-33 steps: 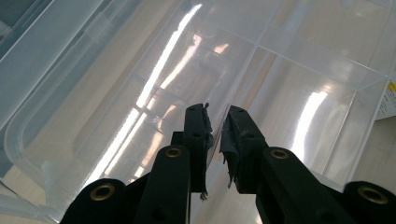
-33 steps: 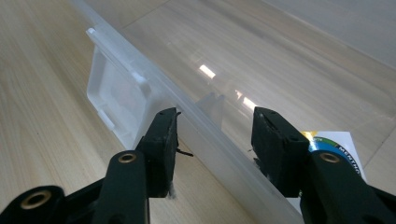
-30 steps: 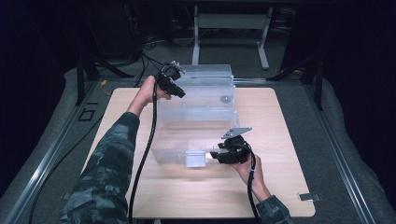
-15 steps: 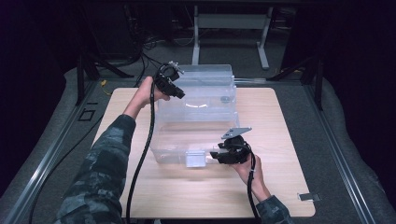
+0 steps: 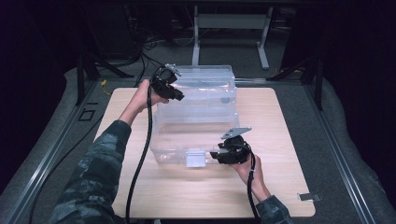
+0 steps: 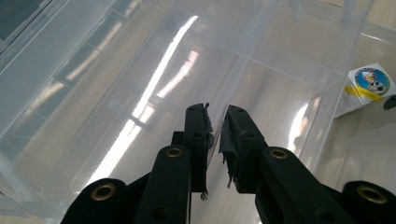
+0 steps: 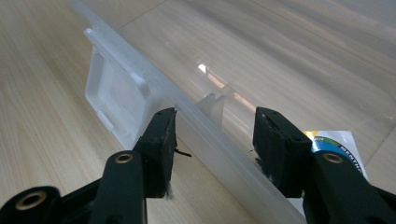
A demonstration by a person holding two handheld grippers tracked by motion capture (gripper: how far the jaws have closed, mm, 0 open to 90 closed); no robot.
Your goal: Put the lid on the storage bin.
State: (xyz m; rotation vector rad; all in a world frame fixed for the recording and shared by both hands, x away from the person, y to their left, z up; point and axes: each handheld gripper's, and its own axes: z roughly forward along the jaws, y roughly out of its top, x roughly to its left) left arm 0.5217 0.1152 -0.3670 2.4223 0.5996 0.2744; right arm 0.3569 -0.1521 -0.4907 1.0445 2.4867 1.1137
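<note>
A clear plastic storage box (image 5: 196,116) stands on the wooden table (image 5: 280,140), and its clear lid (image 6: 140,70) is tilted up at the far left. My left gripper (image 5: 179,96) is at that raised far-left corner, its jaws (image 6: 217,126) pinched on the lid's thin edge. My right gripper (image 5: 215,155) is at the box's near side. It is open, with one jaw on each side of the front rim (image 7: 205,133), just right of the white latch (image 7: 114,95). A small labelled carton (image 6: 369,86) lies inside the box.
Bare table lies in front of and to the right of the box. A small metal clip (image 5: 309,197) sits near the table's front right corner. Cables and a table frame (image 5: 229,28) are on the floor beyond the far edge.
My left gripper has sunk slightly with the lid corner in it. The right gripper has stayed at the front rim.
</note>
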